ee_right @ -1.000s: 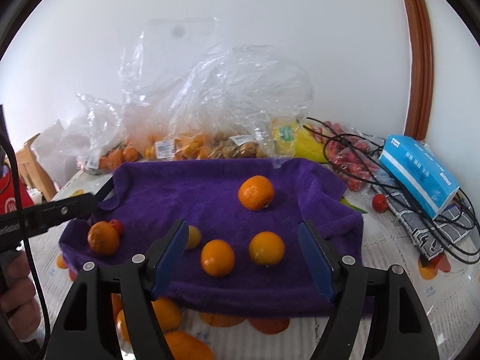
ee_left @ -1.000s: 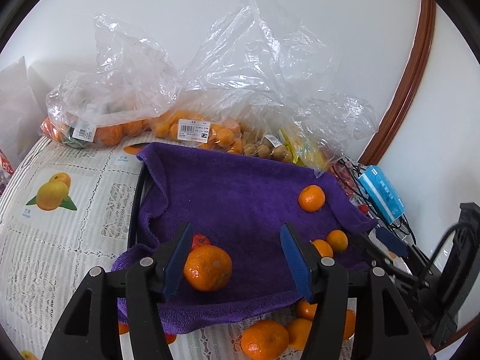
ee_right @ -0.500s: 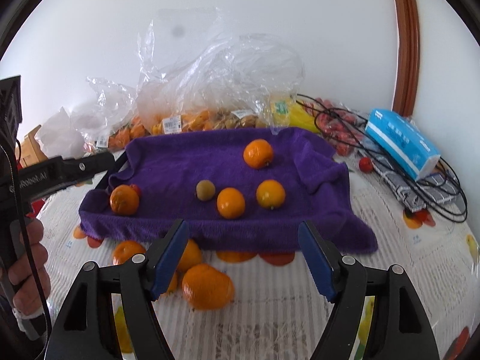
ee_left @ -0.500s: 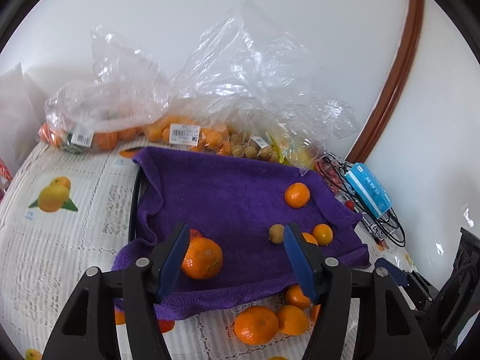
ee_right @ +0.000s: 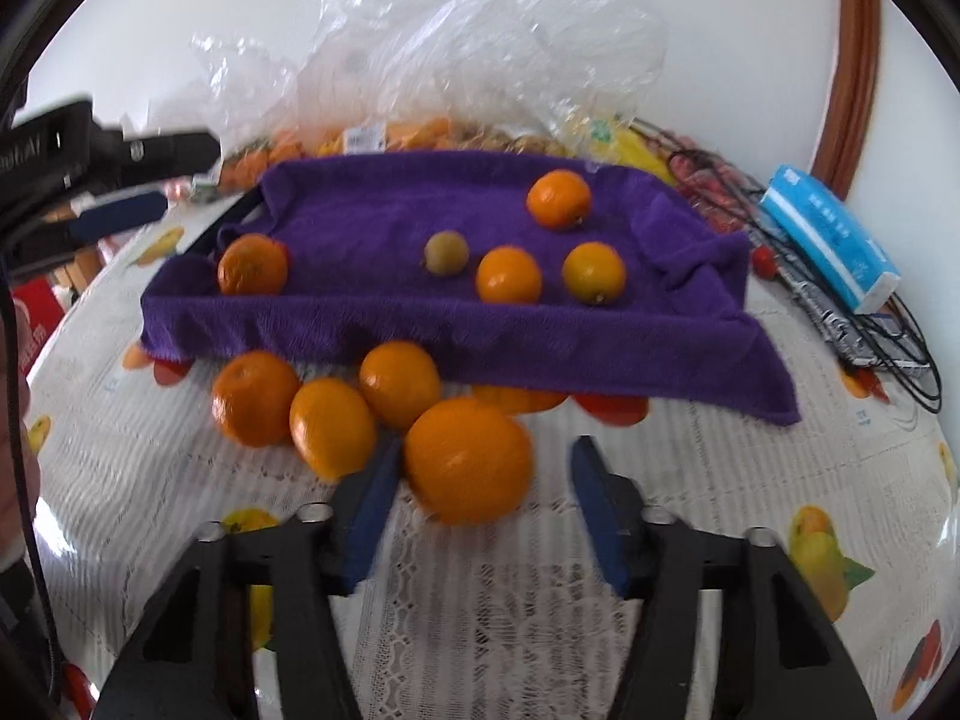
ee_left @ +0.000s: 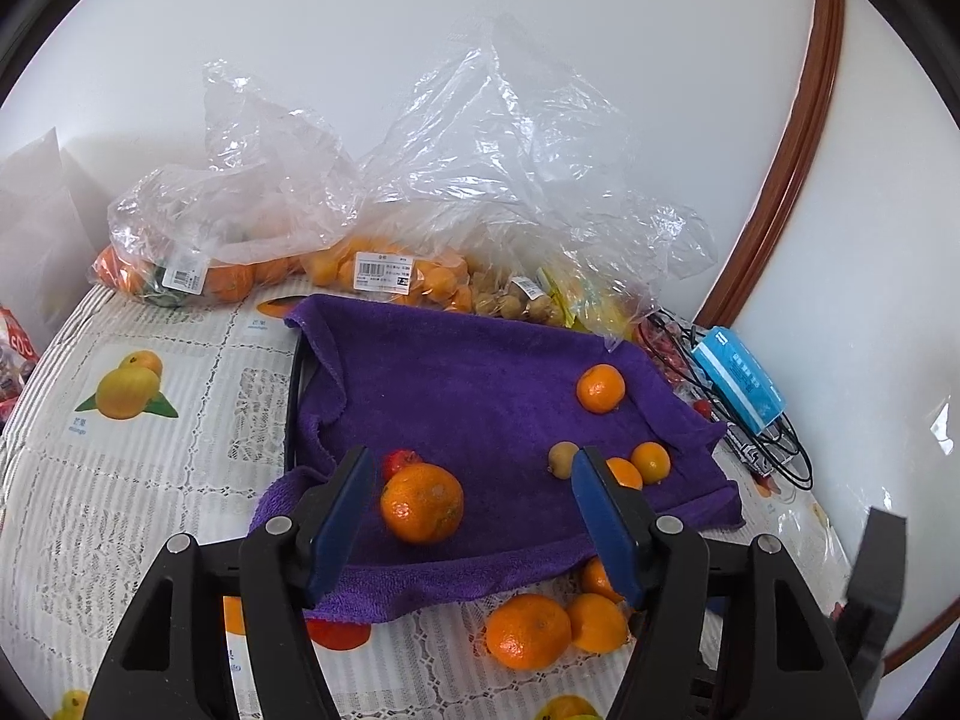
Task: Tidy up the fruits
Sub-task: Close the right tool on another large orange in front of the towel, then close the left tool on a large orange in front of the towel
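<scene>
Both my tongs are spread: right tongs [ee_right: 483, 480], just closing, around an orange [ee_right: 468, 459]; left tongs [ee_left: 471, 516] over the purple towel [ee_left: 474, 384]. Fruit-print tablecloth [ee_right: 690, 468], white wall [ee_left: 420, 30]. Only the right view shows four loose oranges clearly.

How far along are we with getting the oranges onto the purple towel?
Done: five oranges and one small brownish fruit lie on the purple towel. In hand: the right gripper has just been closing around the big orange on the tablecloth, a gap still showing on its right side. The left gripper hangs open over the towel. Left: three loose oranges in front of the towel.
</scene>
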A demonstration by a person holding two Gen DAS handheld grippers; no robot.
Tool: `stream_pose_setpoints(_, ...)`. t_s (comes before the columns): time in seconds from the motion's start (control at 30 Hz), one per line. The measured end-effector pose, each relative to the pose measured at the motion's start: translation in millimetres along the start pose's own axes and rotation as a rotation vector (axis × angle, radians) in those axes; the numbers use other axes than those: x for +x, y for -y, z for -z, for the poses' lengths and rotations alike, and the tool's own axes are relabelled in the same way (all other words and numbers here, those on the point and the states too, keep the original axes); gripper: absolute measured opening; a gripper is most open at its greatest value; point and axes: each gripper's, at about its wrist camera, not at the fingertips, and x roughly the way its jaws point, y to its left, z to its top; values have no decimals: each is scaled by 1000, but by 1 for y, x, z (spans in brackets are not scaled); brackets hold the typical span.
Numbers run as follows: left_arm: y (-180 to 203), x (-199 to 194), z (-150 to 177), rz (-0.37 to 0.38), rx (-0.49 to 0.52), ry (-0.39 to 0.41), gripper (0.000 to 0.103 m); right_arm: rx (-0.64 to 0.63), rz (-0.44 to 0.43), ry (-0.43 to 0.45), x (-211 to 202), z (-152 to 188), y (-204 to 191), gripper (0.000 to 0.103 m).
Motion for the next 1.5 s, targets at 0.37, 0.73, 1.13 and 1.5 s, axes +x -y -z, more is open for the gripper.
stream_pose_setpoints(0.37, -5, 2, 0, -2, -17, -8, 66, 53, -26, -14, 3, 3, 9, 43)
stream_pose_setpoints(0.73, -1, 7, 3, -9, 7, -23, 66, 57, -33, -16, 7, 0, 9, 43)
stream_pose_setpoints(1.13, -1, 8, 4, -7, 9, -30, 66, 55, -33, -5, 10, -6, 7, 43)
stream_pose_setpoints(1.5, 2, 6, 9, 12, 17, -47, 66, 48, -9, 27, -9, 0, 16, 43)
